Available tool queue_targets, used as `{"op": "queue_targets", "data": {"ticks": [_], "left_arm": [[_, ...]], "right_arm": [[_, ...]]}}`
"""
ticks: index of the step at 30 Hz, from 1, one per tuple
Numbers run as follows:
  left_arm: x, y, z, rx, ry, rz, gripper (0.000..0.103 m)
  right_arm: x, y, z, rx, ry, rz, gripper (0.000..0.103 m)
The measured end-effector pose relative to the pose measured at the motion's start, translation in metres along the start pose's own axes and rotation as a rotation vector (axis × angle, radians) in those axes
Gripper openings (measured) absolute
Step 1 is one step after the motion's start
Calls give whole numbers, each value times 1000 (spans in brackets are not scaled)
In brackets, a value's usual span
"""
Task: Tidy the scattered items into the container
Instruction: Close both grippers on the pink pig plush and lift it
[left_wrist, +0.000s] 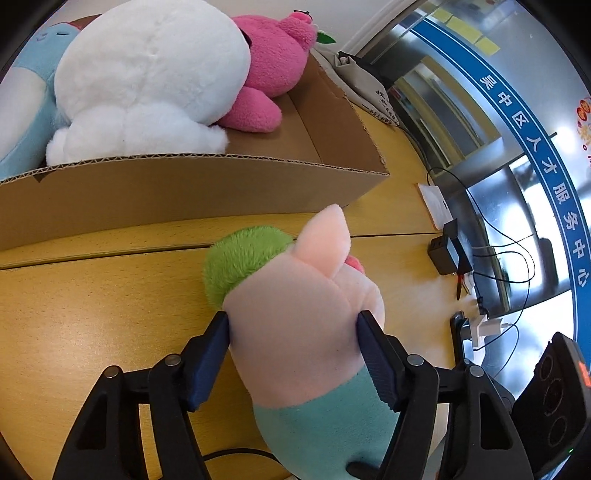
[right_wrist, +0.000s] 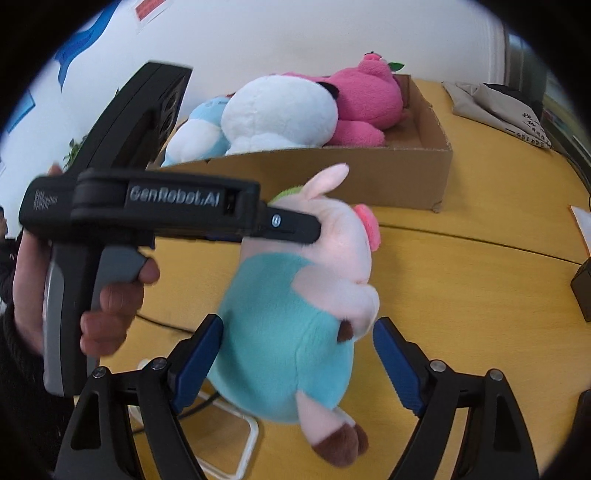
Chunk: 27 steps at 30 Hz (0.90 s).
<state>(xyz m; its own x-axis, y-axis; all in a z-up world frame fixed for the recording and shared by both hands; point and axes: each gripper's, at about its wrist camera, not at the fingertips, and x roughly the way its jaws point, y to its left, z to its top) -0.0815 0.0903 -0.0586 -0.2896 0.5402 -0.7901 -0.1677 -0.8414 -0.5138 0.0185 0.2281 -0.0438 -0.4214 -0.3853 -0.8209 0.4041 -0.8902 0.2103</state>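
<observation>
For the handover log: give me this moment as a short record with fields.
held item: pig plush, pink head, teal body
left gripper: shut on the pig plush's head
right gripper: open, fingers either side of the plush's teal body
container: cardboard box on the wooden table
already in box: white plush, pink plush, light blue plush

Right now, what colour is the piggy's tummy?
Turquoise: the pig plush wears a teal body, clearest in the right wrist view.
</observation>
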Motion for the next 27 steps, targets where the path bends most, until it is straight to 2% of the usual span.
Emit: {"op": "queue_targets", "data": {"ticks": [2, 5, 7, 8, 11, 14, 18, 20, 22, 23, 24, 25, 26, 27], "left_arm": [[-1, -1, -1, -1, -4, -2, 69], [-8, 5, -1, -48, -10, -23, 63], [-19, 6, -1, -56, -36, -28, 62], [-27, 2, -1, -43, -54, -28, 61], [-53, -16, 8, 29, -118, -32, 48], [-74, -39, 27, 117, -174, -52, 26], [-75, -60, 65, 218, -189, -68, 23], [-67, -59, 81, 226, -181, -55, 23], [-61, -52, 91, 210, -177, -49, 26], [-59, -47, 95, 201, -175, -46, 35], [-56, -42, 99, 186, -174, -38, 52], [-53, -34, 102, 161, -173, -23, 63], [-50, -28, 106, 142, -172, -14, 80], [-45, -25, 110, 130, -169, -11, 83]], "right_arm": [[6, 3, -4, -26, -8, -1, 82], [9, 10, -9, -43, -65, -4, 72], [4, 9, -10, -24, -91, 31, 55], [2, 7, -9, -10, -103, 58, 52], [-7, 2, -1, 9, -165, 77, 52], [-19, -7, 18, 36, -247, 78, 52], [-44, -28, 55, 55, -397, 73, 51], [-45, -36, 71, 58, -396, 79, 50], [-38, -44, 81, 70, -355, 91, 52], [-34, -48, 81, 76, -335, 107, 54], [-30, -53, 78, 83, -313, 127, 59], [-26, -56, 75, 94, -293, 135, 63], [-23, -59, 73, 107, -277, 137, 64], [-20, -62, 70, 122, -262, 132, 68]]}}
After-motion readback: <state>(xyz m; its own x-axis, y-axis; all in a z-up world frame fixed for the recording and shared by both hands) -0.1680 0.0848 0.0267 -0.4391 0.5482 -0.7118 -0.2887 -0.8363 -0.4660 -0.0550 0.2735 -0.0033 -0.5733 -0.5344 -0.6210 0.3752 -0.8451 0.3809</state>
